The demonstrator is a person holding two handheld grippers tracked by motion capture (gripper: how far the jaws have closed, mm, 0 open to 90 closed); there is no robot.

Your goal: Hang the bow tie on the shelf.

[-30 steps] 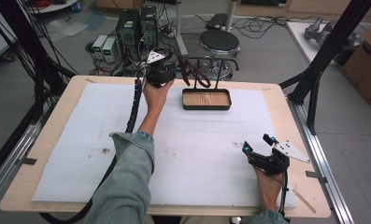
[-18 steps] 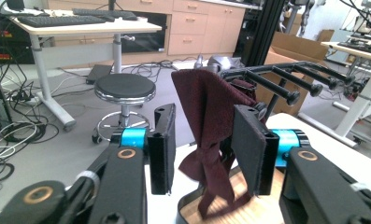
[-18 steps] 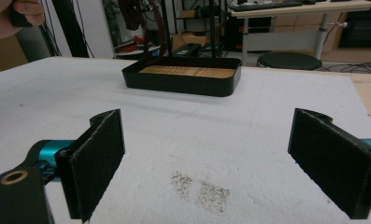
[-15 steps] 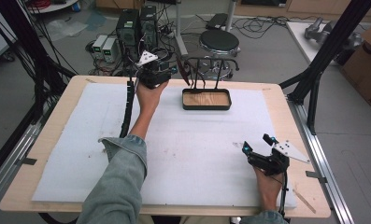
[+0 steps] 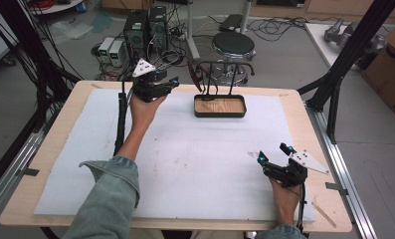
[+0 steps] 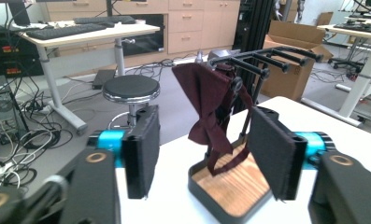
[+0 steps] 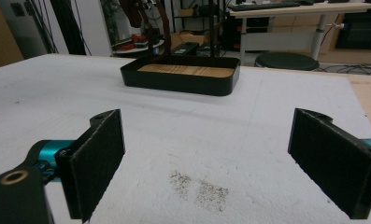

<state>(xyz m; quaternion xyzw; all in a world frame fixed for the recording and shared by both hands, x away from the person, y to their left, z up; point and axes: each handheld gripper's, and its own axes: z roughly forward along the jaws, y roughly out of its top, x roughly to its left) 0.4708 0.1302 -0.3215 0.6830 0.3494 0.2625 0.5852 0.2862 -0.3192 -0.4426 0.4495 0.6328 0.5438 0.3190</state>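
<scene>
Bow tie hangs beyond left gripper's wide-open, empty fingers.

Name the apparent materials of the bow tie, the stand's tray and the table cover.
Bow tie: maroon woven fabric, matte, soft folds. Stand's tray: light wood-grain floor inside a matte black rim, plastic or metal, unclear. Table cover: white, grainy, scuffed sheet, likely foam.

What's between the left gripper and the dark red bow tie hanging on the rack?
Nothing visible. The left gripper is open, and through its jaws the bow tie hangs on the black rack above the wooden tray, with open air in between.
</scene>
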